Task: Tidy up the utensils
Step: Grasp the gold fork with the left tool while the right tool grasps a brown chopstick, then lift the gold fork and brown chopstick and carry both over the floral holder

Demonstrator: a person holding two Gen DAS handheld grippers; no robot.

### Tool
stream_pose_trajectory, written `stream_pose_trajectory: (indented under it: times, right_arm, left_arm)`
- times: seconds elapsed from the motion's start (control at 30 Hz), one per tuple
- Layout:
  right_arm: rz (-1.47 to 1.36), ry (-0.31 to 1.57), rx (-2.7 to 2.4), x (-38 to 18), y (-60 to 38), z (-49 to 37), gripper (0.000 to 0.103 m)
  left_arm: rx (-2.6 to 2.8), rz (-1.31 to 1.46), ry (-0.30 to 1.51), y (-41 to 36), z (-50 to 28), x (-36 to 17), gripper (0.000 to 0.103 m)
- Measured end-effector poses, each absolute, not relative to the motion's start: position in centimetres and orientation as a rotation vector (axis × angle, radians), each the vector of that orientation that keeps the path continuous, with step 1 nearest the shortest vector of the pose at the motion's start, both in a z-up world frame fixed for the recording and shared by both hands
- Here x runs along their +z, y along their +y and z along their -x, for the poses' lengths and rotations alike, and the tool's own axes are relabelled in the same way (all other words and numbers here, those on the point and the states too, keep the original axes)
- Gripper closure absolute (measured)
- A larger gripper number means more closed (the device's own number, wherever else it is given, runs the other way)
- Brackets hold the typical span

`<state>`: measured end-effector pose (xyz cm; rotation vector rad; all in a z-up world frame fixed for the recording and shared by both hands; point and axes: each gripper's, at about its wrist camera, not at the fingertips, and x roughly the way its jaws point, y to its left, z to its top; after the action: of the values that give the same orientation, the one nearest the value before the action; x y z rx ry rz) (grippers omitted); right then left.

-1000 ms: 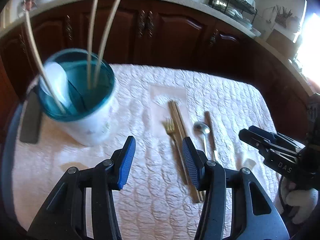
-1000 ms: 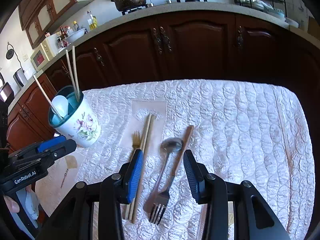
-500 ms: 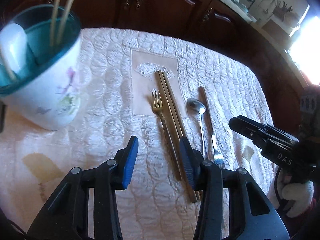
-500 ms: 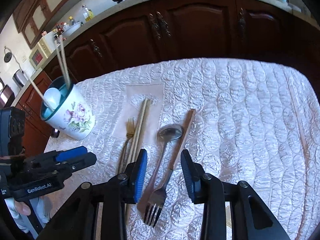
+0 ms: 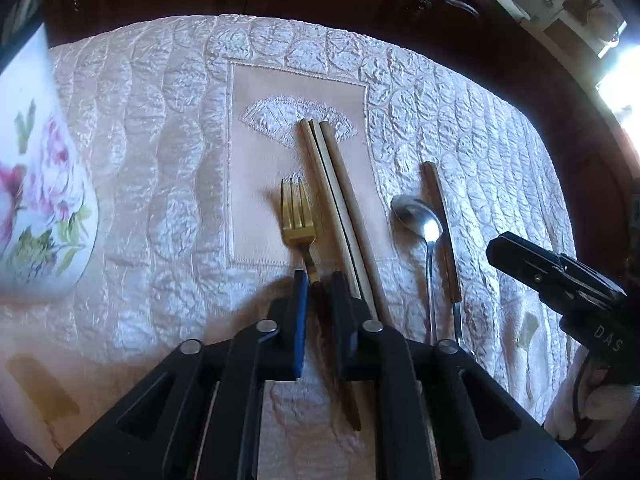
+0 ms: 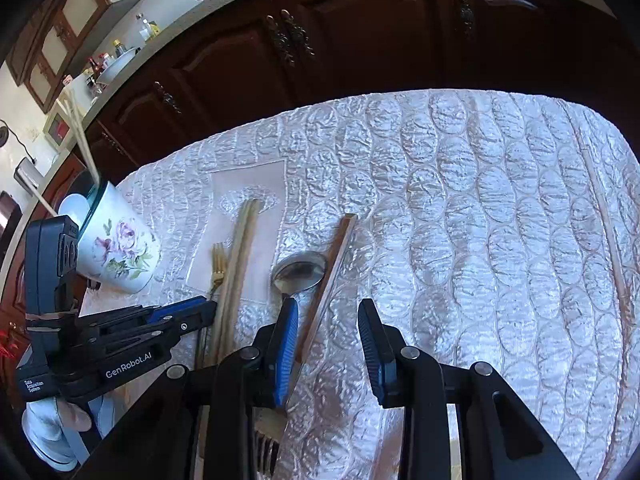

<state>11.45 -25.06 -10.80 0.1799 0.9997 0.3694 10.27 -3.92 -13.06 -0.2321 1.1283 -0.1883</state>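
Note:
A gold fork (image 5: 297,216) lies on the quilted cloth, tines away from me. My left gripper (image 5: 319,280) is down at the cloth with its jaws closed around the fork's handle. A pair of wooden chopsticks (image 5: 340,208) lies just right of the fork. A silver spoon (image 5: 420,220) and a wood-handled fork (image 5: 442,232) lie further right. My right gripper (image 6: 328,312) is open, hovering low over the wood-handled fork (image 6: 332,264) beside the spoon (image 6: 300,270). The floral utensil cup (image 6: 116,252) stands at the left and holds chopsticks and a white spoon.
The floral cup's side (image 5: 36,200) fills the left edge of the left wrist view. Dark wooden cabinets (image 6: 360,32) run behind the table. The left gripper (image 6: 192,316) shows at the left of the right wrist view.
My left gripper has dropped and moved forward to the gold fork and its jaws have closed on the handle. My right gripper has lowered toward the wood-handled fork and stays open.

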Motion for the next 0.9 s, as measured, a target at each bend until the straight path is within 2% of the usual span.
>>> stream_pose_trajectory:
  times: [0.07,0.13,0.4,0.7,0.73,0.77,0.9]
  right_arm:
    - [-0.19,1.005,0.376,-10.9,-25.3,-11.9,0.074]
    - [-0.204,1.008,0.385,-11.0,-25.4,-12.3,0.079]
    - [-0.232,1.006,0.38,-11.7,-24.9,-14.2,0.08]
    - [-0.273,1.083,0.356,-13.8,-23.7,-18.7,0.08]
    - [-0.268,1.083,0.353,-14.0,-23.5,-19.0,0.087]
    - [-0.252,1.077,0.344,-14.0,-23.3,-19.1,0.09]
    - [-0.257,1.06,0.364,-12.9,-23.5,-18.8,0.091]
  left_arm:
    - [-0.196,0.244,1.128,-3.6,-10.1,-13.0,0.098]
    - [-0.203,0.238,1.129,-3.2,-9.5,-12.8,0.098]
    - [-0.211,0.221,1.125,-0.2,-5.8,-11.8,0.098]
    - [-0.205,0.262,1.102,1.3,-4.0,-11.0,0.098]
    - [-0.203,0.261,1.103,1.2,-4.0,-11.0,0.098]
    - [-0.202,0.263,1.104,1.2,-4.0,-11.0,0.098]
    - [-0.202,0.27,1.094,1.5,-3.2,-10.5,0.098]
